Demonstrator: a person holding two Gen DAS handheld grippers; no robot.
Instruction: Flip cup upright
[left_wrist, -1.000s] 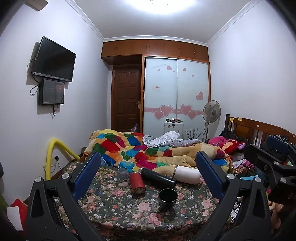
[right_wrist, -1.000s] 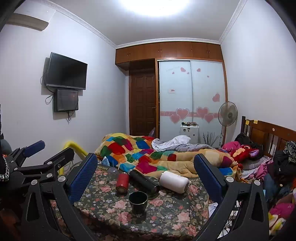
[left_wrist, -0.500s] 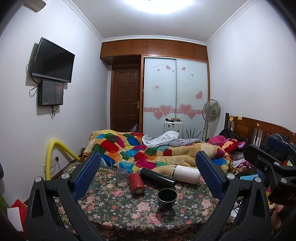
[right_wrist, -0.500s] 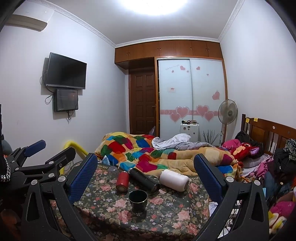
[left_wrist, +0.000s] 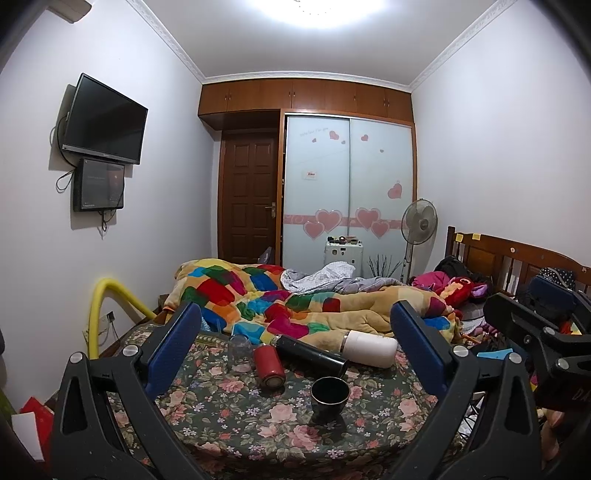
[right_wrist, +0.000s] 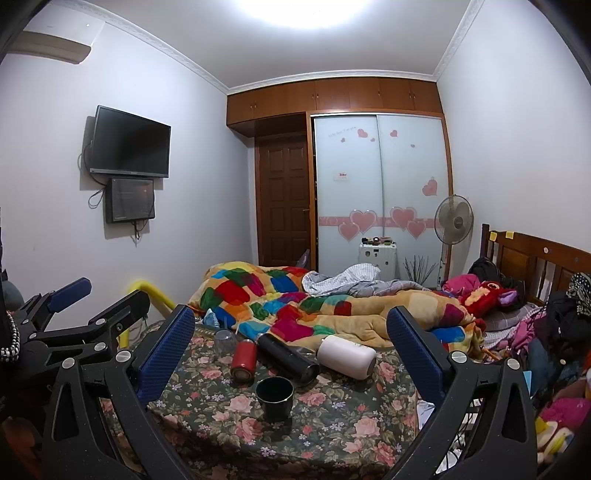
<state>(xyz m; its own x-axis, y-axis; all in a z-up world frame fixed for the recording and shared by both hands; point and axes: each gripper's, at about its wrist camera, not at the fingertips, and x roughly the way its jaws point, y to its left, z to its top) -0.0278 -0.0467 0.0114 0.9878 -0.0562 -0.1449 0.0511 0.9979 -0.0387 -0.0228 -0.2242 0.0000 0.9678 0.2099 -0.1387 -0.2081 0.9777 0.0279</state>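
Both sets of fingers are spread wide with nothing between them. The left gripper (left_wrist: 295, 343) hangs above the near edge of the worktop (left_wrist: 221, 417), and the right gripper (right_wrist: 291, 347) does the same from its own angle, with the left one also visible off to its left side (right_wrist: 85, 317).

Going left to right across the flowery cloth: a small clear glass (left_wrist: 239, 350) stands at the back left. Just beside it a red can (left_wrist: 268, 365) lies on its side with its end toward the camera. Next is a long black flask (left_wrist: 312, 355), also lying down, angled across the back. A white bottle (left_wrist: 369, 348) lies right by the flask's far end, up against the patchwork quilt (left_wrist: 258, 299) on the bed behind.

The dark cup (left_wrist: 329, 398) sits in front of the flask, nearer the cameras, standing upright with its mouth facing up (right_wrist: 275, 393). Neither gripper is touching it.
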